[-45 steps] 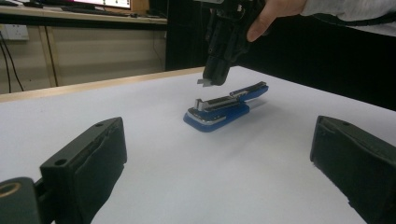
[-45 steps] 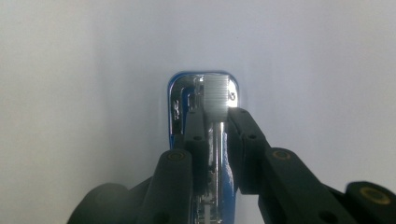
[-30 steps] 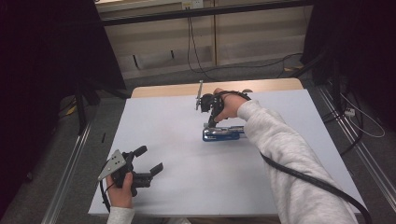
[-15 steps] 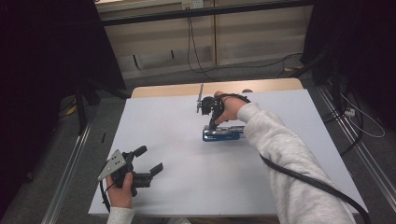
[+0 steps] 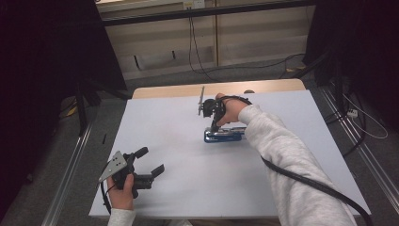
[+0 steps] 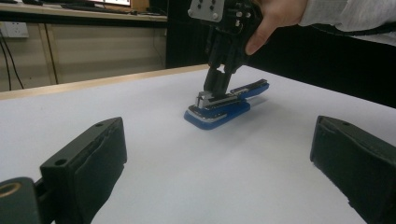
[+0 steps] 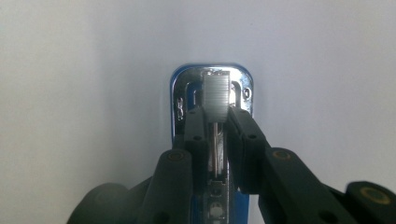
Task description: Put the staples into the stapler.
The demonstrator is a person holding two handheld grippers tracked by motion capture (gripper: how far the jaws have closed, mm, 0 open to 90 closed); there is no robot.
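A blue stapler (image 5: 224, 135) lies flat on the white sheet (image 5: 188, 179) that covers the bench (image 5: 155, 90), somewhat right of the middle and toward the far half. Its top arm appears raised or opened, baring a metal staple channel (image 7: 216, 93) above the blue base with its chromed front plate. In the left gripper view the stapler (image 6: 226, 103) sits well beyond the near fingers, its long side running away to the right.

The right gripper (image 5: 213, 123) comes down on the stapler from above, held in the person's right hand (image 5: 229, 110). In the right gripper view its two black fingers (image 7: 194, 128) are clenched close on either side of the metal channel, grasping it just behind the ribbed front end.

The left gripper (image 5: 150, 162) rests near the front left corner of the sheet, held in the left hand (image 5: 121, 194), well apart from the stapler. Its fingers (image 6: 88, 163) are spread wide and released, with nothing between them. A black cable (image 5: 306, 181) trails from the right gripper along the grey sleeve (image 5: 287, 160).
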